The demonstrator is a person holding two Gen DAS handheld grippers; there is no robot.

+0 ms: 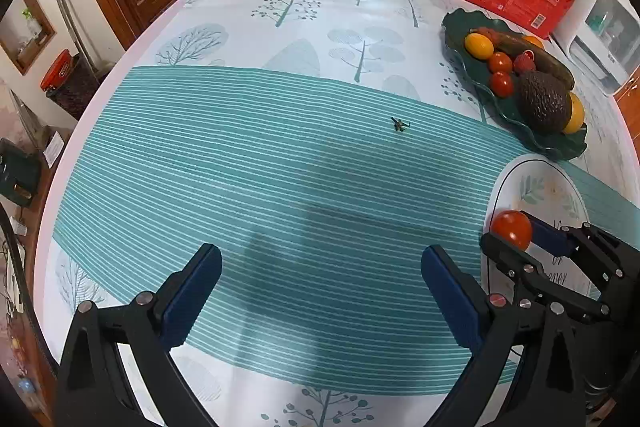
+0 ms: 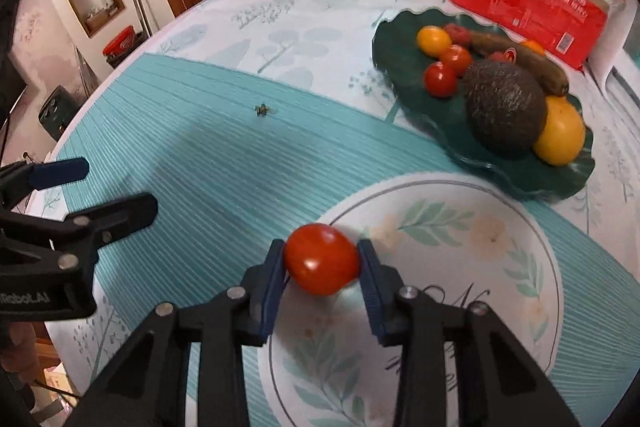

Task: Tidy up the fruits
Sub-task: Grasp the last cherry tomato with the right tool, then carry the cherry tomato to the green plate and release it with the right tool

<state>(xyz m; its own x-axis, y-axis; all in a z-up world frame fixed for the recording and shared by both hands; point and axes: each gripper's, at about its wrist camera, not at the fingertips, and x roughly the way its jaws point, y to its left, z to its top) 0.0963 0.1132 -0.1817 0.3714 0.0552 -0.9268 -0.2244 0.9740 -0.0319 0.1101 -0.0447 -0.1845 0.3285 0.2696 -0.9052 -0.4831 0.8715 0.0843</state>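
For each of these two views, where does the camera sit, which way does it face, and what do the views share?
Left wrist: sits on the open left gripper, facing across the striped mat; the right gripper shows at right.
Right wrist: sits on the right gripper, facing the white plate while holding a tomato; the left gripper shows at left.
Shared: the tomato, white plate, green dish, avocado.

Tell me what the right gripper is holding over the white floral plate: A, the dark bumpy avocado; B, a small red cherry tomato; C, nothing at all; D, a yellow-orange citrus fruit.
B: the right gripper has its blue pads pressed against both sides of a small red cherry tomato over the rim of the white floral plate, while the dark bumpy avocado sits on the dark green leaf-shaped dish.
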